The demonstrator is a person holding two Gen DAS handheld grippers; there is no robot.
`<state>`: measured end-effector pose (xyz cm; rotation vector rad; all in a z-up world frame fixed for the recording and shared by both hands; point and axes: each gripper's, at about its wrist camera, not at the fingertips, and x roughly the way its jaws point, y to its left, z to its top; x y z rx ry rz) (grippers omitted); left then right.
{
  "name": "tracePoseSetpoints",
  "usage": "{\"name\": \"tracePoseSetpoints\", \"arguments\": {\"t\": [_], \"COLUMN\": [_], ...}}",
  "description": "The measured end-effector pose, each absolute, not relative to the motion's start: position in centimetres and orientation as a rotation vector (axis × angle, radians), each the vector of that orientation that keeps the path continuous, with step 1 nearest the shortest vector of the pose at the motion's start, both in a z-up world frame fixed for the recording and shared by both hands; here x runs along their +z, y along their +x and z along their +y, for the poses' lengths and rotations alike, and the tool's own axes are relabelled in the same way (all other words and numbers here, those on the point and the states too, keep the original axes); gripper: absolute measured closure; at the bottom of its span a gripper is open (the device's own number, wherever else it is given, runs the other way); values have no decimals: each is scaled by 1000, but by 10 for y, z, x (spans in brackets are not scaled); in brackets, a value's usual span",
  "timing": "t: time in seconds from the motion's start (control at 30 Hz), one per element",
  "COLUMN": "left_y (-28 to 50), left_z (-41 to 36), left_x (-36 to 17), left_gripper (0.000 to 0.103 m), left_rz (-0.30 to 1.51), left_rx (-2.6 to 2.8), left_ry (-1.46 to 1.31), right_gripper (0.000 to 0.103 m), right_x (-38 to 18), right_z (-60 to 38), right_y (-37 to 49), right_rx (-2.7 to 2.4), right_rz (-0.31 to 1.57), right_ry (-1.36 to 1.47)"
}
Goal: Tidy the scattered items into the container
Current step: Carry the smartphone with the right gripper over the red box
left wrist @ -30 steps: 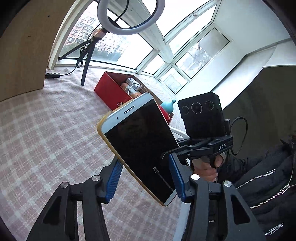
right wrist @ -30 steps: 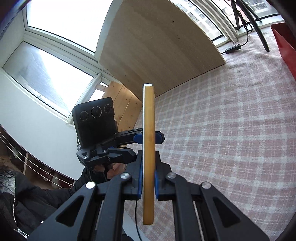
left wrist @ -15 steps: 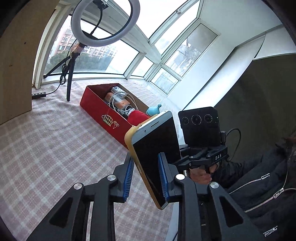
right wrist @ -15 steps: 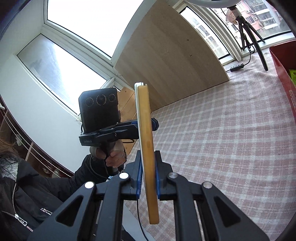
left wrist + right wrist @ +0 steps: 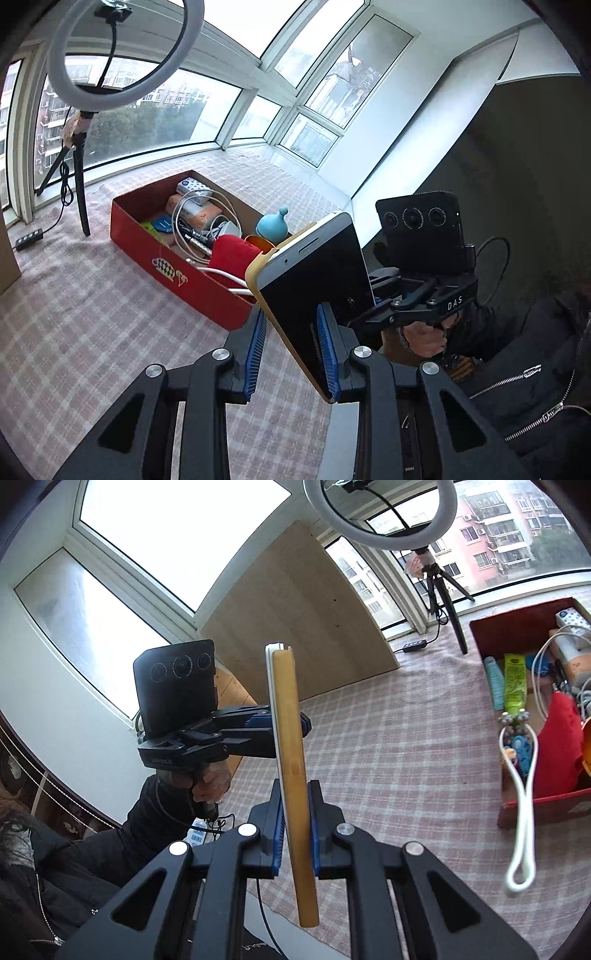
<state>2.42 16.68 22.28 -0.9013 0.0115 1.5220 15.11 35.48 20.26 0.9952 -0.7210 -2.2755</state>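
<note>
Your left tool (image 5: 291,350) loosely brackets the slim, glass-fronted smartphone in its yellow case (image 5: 314,284); the right tool (image 5: 295,830) is clamped on its edges, holding it above the checked surface (image 5: 92,314). It looks stiff, slippery and breakable: hold the cased edges, heading for the red cardboard box (image 5: 177,273).

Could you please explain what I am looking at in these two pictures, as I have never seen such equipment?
There is no robot: a person holds a tool in each hand, each ending in a two-finger claw with a fisheye camera looking along its fingers. One picture comes from each tool, so each shows the other. The right claw is shut on a phone in a yellow case. The left claw straddles the same phone; whether it presses is unclear. Below lies a checked cloth with a red box of small items, and a white cable hangs over its wall.
</note>
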Motion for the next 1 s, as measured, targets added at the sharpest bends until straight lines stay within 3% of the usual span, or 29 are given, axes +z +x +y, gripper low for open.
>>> {"name": "tracePoseSetpoints", "arguments": {"t": [0.23, 0.53, 1.0], "left_y": [8, -15, -41], "left_z": [250, 335, 371], "left_x": [249, 247, 191], "left_gripper": [83, 90, 91], "left_rz": [168, 234, 280], "left_rx": [1644, 1734, 1739], "left_ry": [-885, -909, -1062], "right_gripper": [93, 93, 94], "right_x": [230, 237, 171], "right_z": [426, 519, 538], "right_y": [125, 90, 32], "right_rx": [-2362, -2384, -2266], "right_rz": [-642, -689, -741], "right_ry": [1039, 1088, 1339]}}
